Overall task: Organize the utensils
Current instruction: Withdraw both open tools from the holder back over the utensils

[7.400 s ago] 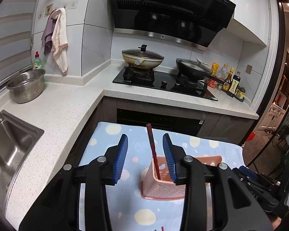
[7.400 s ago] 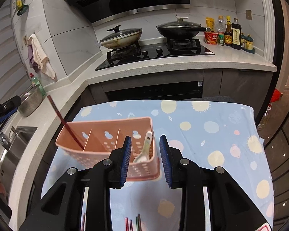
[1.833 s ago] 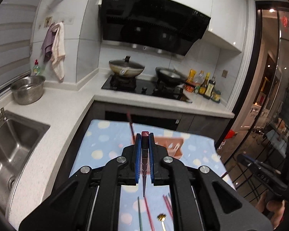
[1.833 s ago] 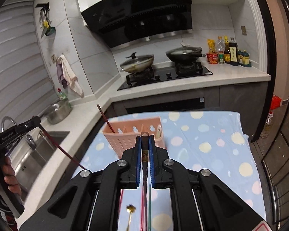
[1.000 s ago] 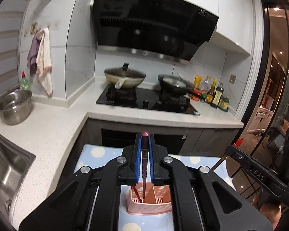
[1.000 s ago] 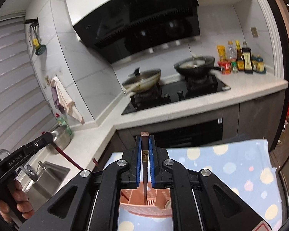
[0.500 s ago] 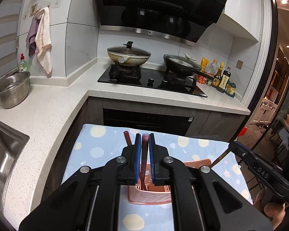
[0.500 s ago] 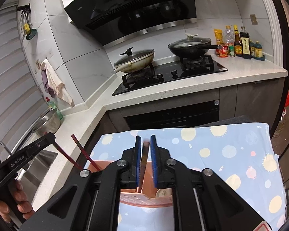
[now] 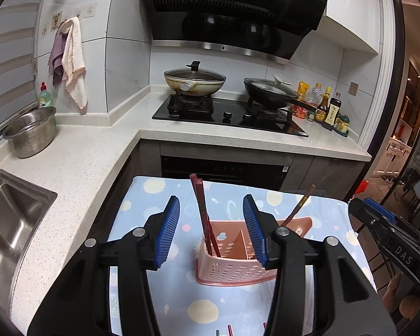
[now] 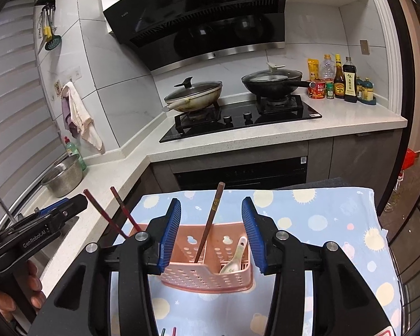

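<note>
Both grippers — left gripper [image 9: 211, 229] and right gripper [image 10: 211, 231] — are hanging released above the pink basket [image 10: 207, 275]. The basket is sitting on the dotted cloth [image 10: 322, 224], holding red chopsticks [image 9: 203, 212] at its left end, a brown chopstick [image 10: 210, 221] and a spoon [image 10: 236, 256] toward the right.

The near wall of the pink caddy [image 9: 232, 271] hides where the two dark red chopsticks [image 9: 203, 212] end, and the left tool's right finger [image 9: 253, 229] covers part of its middle divider. The brown chopstick [image 10: 208, 221] disappears behind the caddy's front wall, as does the bowl of the white spoon [image 10: 236, 254]. Coloured chopstick tips [image 9: 229, 330] on the table are cut off by the bottom edge. The labels on the sauce bottles [image 10: 347, 81] are too small to read.
</note>
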A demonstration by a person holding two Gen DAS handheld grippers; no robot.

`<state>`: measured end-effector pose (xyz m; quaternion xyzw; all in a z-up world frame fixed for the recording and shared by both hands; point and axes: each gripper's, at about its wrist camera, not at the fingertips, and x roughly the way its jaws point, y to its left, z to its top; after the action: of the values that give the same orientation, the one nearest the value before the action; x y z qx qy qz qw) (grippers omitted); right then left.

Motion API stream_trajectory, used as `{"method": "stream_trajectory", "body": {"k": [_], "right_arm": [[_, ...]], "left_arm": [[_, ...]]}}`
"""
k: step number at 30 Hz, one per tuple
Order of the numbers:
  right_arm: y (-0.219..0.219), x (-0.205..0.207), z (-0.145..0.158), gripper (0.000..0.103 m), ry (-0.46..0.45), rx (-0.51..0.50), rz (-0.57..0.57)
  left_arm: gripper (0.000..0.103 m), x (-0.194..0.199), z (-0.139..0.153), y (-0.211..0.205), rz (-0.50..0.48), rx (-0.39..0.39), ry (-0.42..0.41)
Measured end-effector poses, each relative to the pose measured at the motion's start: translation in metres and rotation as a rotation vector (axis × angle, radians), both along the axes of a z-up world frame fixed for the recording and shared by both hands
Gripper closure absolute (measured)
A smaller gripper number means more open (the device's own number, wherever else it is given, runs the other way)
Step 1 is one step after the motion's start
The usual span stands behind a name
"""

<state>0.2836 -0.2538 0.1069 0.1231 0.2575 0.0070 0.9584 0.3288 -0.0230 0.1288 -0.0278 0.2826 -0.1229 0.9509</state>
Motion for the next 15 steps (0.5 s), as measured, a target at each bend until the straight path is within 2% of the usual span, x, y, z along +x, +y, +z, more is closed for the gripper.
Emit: {"method": "stream_trajectory", "body": {"k": [9,15], "right_arm": [[0.007,-0.043,-0.001,0.057,0.011,-0.02,0.012],[0.007,-0.081,-0.013,0.056,0.039,-0.021,0.006]], "left_arm": [[0.058,-0.038,0.0,0.007,-0.01,0.003,0.0],[0.058,-0.069,-0.011,0.013,-0.011,0.008,0.022]]}}
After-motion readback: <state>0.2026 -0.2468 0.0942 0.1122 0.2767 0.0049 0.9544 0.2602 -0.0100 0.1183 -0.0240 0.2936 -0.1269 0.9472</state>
